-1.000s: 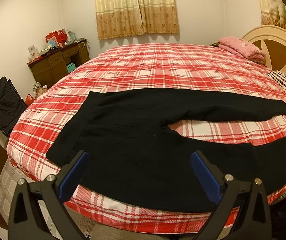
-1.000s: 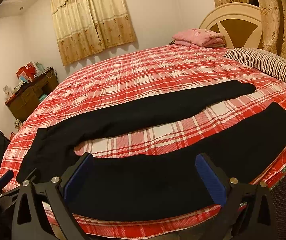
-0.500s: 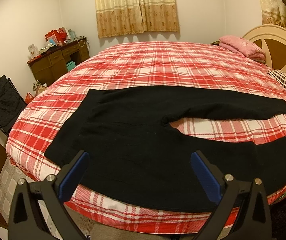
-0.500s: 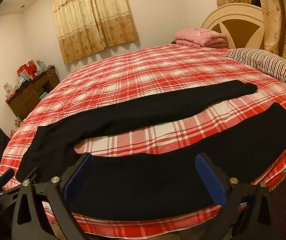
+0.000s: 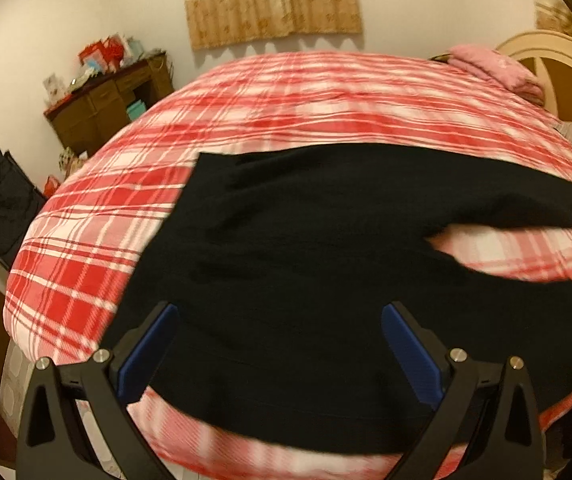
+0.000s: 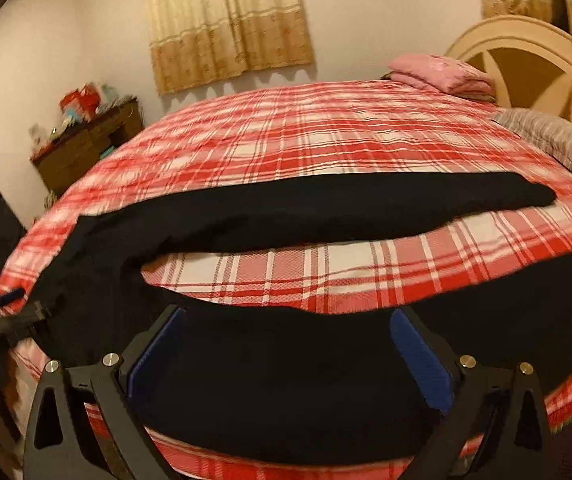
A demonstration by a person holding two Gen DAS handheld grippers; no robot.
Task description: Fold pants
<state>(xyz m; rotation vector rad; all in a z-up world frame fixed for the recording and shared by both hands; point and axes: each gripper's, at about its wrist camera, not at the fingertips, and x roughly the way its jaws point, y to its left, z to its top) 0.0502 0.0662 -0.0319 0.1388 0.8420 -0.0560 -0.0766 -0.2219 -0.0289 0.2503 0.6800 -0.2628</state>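
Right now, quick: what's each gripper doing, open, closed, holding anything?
Left gripper: open, holding nothing, above the waist end of the black pants.
Right gripper: open, holding nothing, above the near leg.

Black pants (image 5: 305, 248) spread flat — plaid bed (image 5: 86, 248), left gripper (image 5: 280, 344) agape

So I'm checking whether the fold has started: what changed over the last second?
Both tools moved in closer and lower over the black pants: the left tool above the waist end, the right tool above the near leg. Both are open and hold nothing. The pants lie spread as before on the red plaid bed cover, legs apart.
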